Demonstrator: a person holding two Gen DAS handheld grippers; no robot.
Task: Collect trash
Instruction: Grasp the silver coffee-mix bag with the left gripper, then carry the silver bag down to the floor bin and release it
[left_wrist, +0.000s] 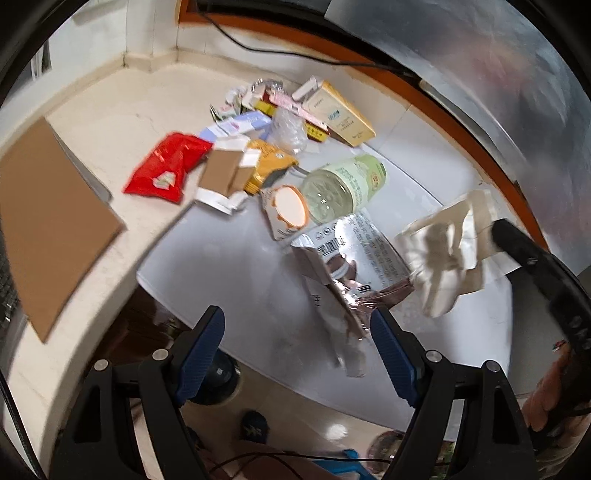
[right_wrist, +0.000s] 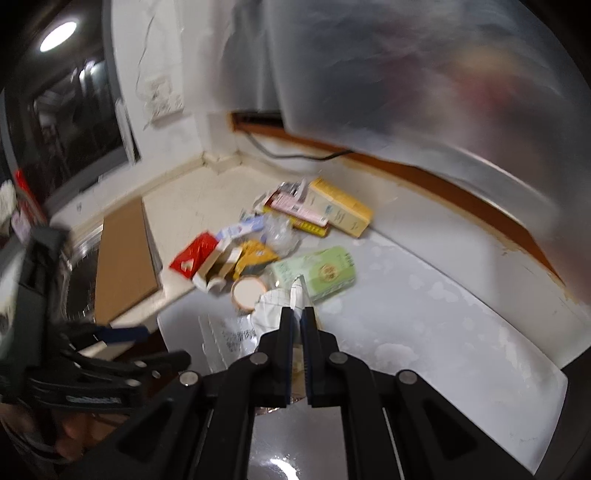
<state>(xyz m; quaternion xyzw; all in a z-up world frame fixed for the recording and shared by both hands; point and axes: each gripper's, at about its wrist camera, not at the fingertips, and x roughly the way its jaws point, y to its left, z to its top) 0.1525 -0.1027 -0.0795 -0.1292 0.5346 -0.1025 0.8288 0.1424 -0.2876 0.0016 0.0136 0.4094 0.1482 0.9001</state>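
Left gripper (left_wrist: 297, 339) low centre of frame, jaws wide, nothing between; right gripper (right_wrist: 297, 321) jaws narrow, clamped on one crumpled white paper (left_wrist: 443, 251), lifted at right of frame; on the counter (left_wrist: 229, 266) mid-frame: one green bottle (left_wrist: 347, 182), one red wrapper (left_wrist: 166, 168), one silver wrapper (left_wrist: 351, 254), one yellow box (left_wrist: 341, 112); one cardboard sheet (left_wrist: 51, 221) far left.

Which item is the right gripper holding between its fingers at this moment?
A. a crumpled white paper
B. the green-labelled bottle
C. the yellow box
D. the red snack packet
A: the right gripper is shut on the crumpled white paper, lifted above the table, while the other three items lie untouched in the pile.
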